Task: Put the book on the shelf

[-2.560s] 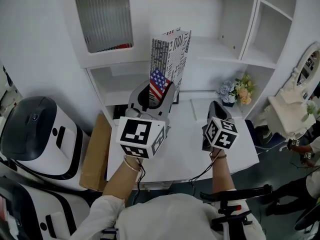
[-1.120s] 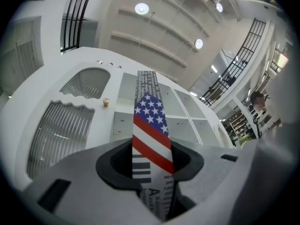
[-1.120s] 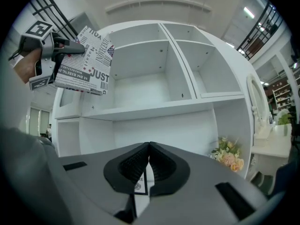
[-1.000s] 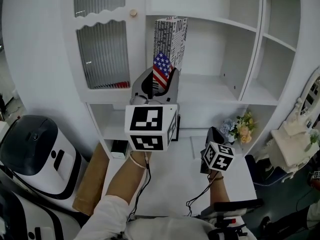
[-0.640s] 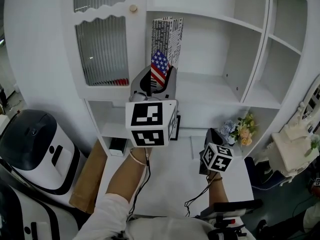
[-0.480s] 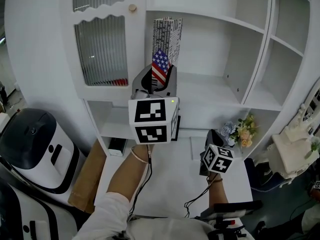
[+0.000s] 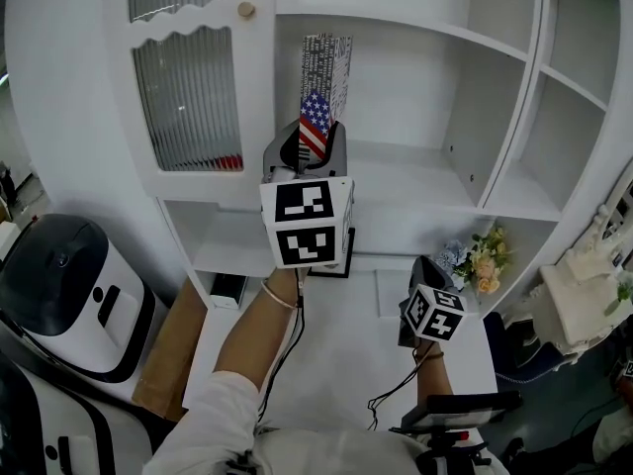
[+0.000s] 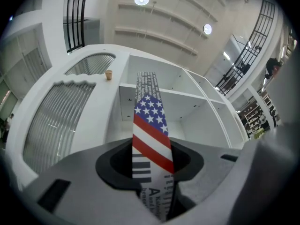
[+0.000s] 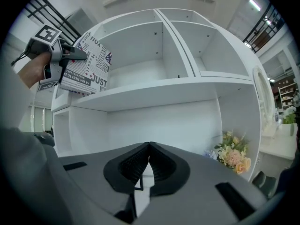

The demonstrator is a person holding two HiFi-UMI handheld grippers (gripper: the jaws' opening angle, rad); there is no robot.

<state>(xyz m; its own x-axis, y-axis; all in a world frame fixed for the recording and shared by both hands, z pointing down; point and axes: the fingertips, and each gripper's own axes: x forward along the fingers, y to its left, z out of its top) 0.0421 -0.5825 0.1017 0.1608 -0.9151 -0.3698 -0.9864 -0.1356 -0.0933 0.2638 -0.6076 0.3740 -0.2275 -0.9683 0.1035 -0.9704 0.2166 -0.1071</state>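
The book point(image 7: 321, 87), with newspaper-print covers and a stars-and-stripes spine, stands upright in my left gripper point(image 7: 307, 151), which is shut on its lower end. It is held at the left end of the white shelf's open compartment, just above the shelf board point(image 7: 415, 181). In the left gripper view the book's spine point(image 8: 150, 135) rises between the jaws in front of that compartment. The right gripper view shows the book point(image 9: 86, 71) from the side, over the board's left end. My right gripper point(image 7: 427, 277) hangs lower, over the table, with its jaws shut on nothing point(image 9: 149, 146).
A ribbed-glass cabinet door point(image 7: 188, 97) is left of the open compartment, and a divider point(image 7: 514, 97) bounds it on the right. A flower bunch point(image 7: 482, 265) stands on the white table point(image 7: 336, 354). A white machine point(image 7: 69, 285) and brown cardboard point(image 7: 173, 349) sit at left.
My left gripper has carried the book farther toward the shelf, so it now stands deeper in the open compartment. The right gripper has shifted only slightly.
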